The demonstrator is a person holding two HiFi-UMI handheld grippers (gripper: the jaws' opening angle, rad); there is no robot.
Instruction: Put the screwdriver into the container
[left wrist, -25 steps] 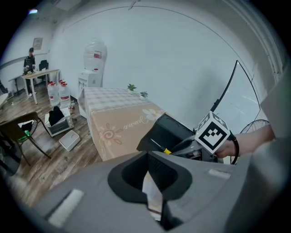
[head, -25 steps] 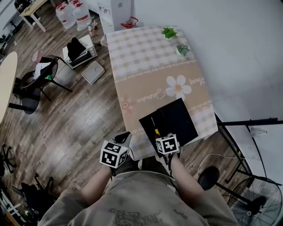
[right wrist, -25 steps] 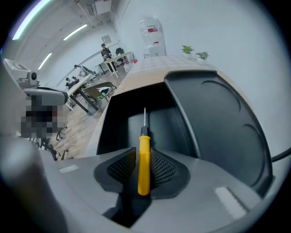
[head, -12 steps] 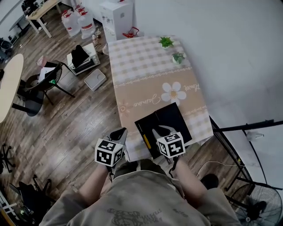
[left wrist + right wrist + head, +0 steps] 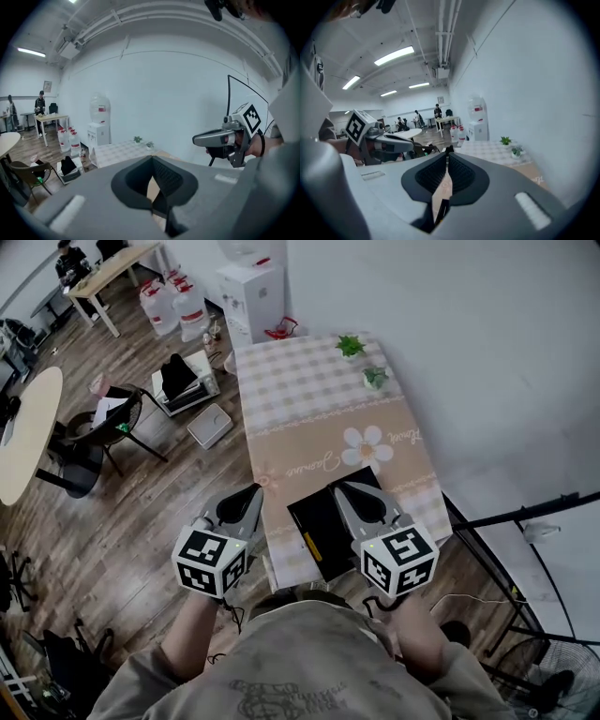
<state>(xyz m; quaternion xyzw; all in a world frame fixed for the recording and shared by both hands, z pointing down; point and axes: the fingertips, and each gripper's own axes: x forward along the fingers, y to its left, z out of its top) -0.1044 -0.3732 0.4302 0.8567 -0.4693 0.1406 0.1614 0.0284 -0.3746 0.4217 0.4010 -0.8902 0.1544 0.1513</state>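
Observation:
A black flat container (image 5: 330,521) lies at the near end of the checked table (image 5: 309,390). The yellow-handled screwdriver (image 5: 312,547) rests on its left part, lengthwise. Both grippers are held up in the air near my chest, well above the table. My left gripper (image 5: 253,491) hangs over the table's left edge, jaws closed tip to tip and holding nothing (image 5: 152,159). My right gripper (image 5: 342,488) hovers above the container's far side, also shut and holding nothing (image 5: 447,151). Each gripper shows in the other's view, pointing along the table.
Two small potted plants (image 5: 351,346) (image 5: 374,377) stand at the table's far end. A white wall runs along the right side. On the wooden floor to the left are a chair (image 5: 94,432), boxes and a water dispenser (image 5: 251,296). A black stand (image 5: 525,512) sits near right.
Both grippers have risen from the table's near edge toward my head and moved apart. The right one left the spot beside the screwdriver, which still lies on the container.

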